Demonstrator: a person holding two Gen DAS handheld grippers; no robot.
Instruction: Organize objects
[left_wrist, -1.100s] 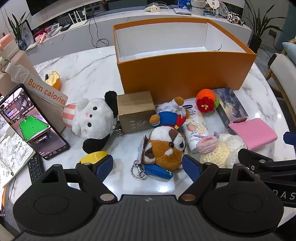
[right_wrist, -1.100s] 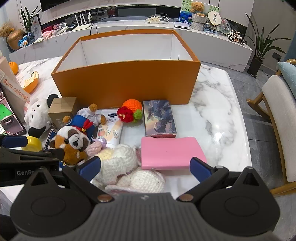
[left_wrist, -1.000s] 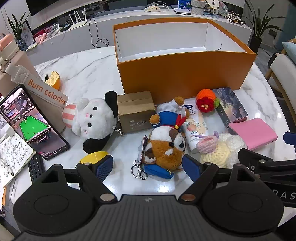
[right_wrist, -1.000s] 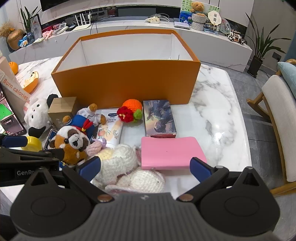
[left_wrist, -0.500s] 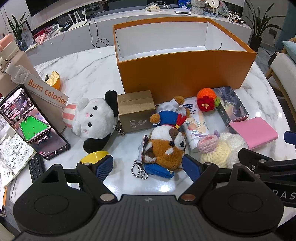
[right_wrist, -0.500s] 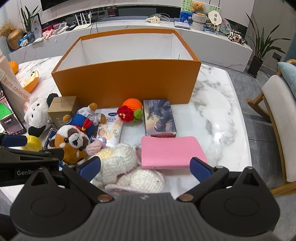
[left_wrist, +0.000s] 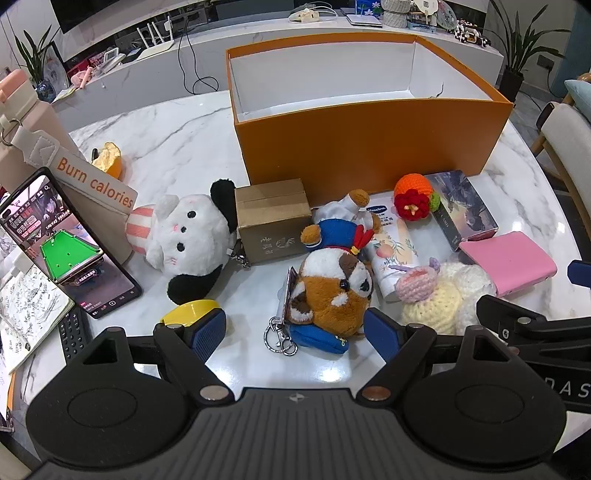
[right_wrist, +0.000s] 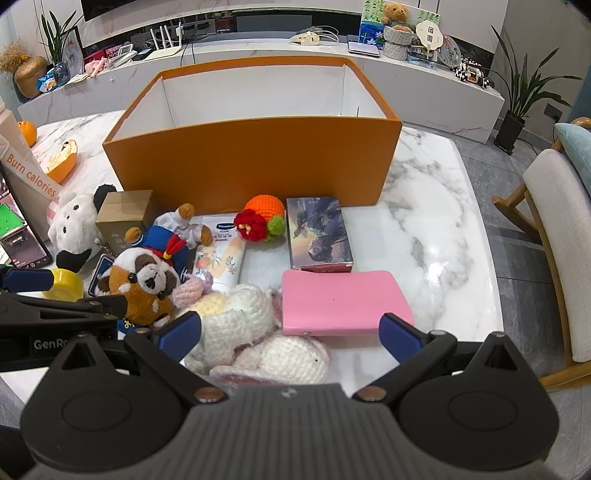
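Observation:
An open orange box (left_wrist: 369, 147) (right_wrist: 251, 162) stands empty at the back of the marble table. In front of it lie a white cat plush (left_wrist: 184, 236), a small cardboard box (left_wrist: 271, 218), a red panda plush (left_wrist: 332, 284) (right_wrist: 140, 280), a lotion tube (left_wrist: 391, 254), a crochet orange (left_wrist: 413, 195) (right_wrist: 264, 216), a card box (right_wrist: 319, 232), a pink case (right_wrist: 341, 301) and white crochet toys (right_wrist: 243, 325). My left gripper (left_wrist: 295, 336) is open, just short of the red panda. My right gripper (right_wrist: 290, 332) is open over the crochet toys and pink case.
A phone (left_wrist: 62, 243), a "Burn calories" bag (left_wrist: 74, 177), a notebook (left_wrist: 26, 310) and an orange peel (left_wrist: 107, 162) lie at the left. A yellow tape roll (left_wrist: 190, 312) sits by my left finger. A chair (right_wrist: 554, 236) stands at the right of the table.
Both views have shifted very slightly; the objects lie as before and both grippers stay open.

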